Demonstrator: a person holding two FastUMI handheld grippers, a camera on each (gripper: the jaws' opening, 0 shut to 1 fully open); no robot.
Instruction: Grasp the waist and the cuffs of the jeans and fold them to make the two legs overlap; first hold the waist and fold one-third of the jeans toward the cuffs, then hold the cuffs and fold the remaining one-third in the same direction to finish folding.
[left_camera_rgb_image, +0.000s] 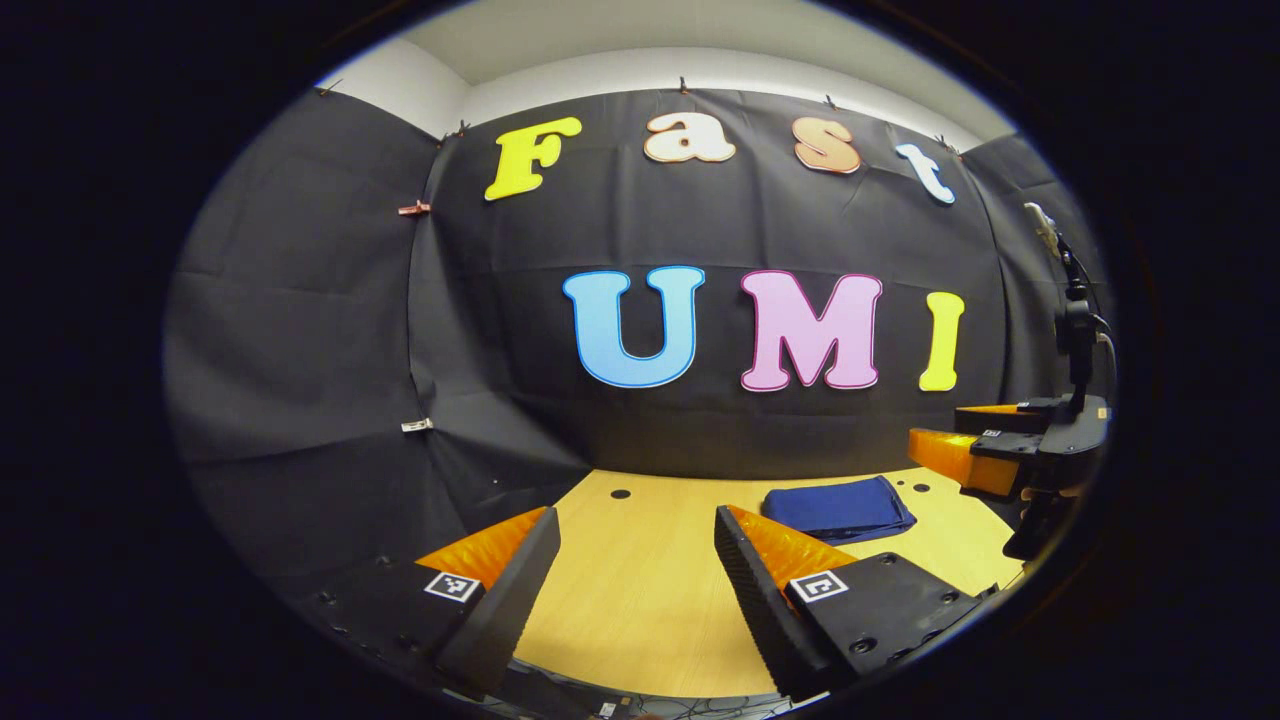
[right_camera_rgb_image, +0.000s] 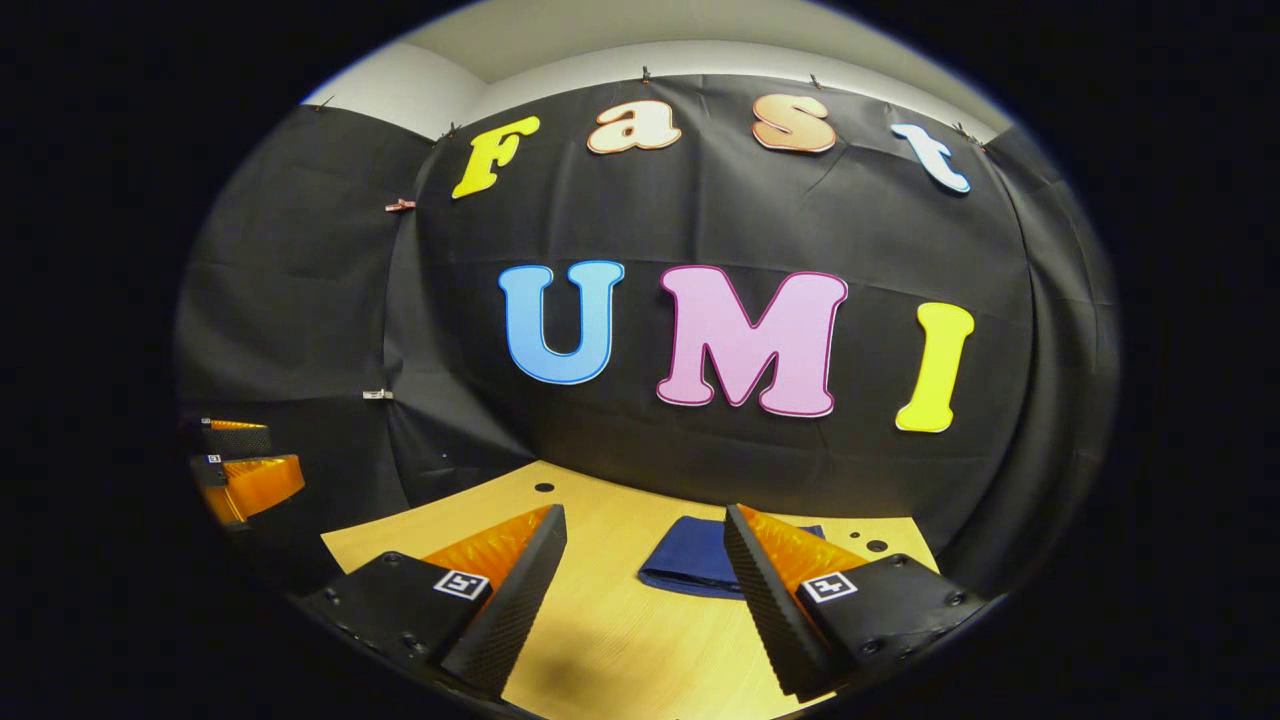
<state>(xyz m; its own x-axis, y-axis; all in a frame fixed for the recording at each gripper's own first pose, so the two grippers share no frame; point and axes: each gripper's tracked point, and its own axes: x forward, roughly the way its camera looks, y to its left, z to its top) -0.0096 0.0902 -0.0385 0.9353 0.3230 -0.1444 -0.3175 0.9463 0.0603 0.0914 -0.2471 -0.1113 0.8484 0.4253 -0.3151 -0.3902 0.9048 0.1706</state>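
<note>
We are in a recording booth set up like a lab, not a home. Black cloth (left_camera_rgb_image: 320, 330) hangs as walls on every side, pinned with small clips (left_camera_rgb_image: 414, 208) along the seams, and a plain white wall and ceiling (left_camera_rgb_image: 640, 40) show above it. A bare wooden table (left_camera_rgb_image: 640, 600) with small round holes (left_camera_rgb_image: 620, 494) fills the floor of the booth. At the right edge we see a stand with cables (left_camera_rgb_image: 1075, 320).
</note>
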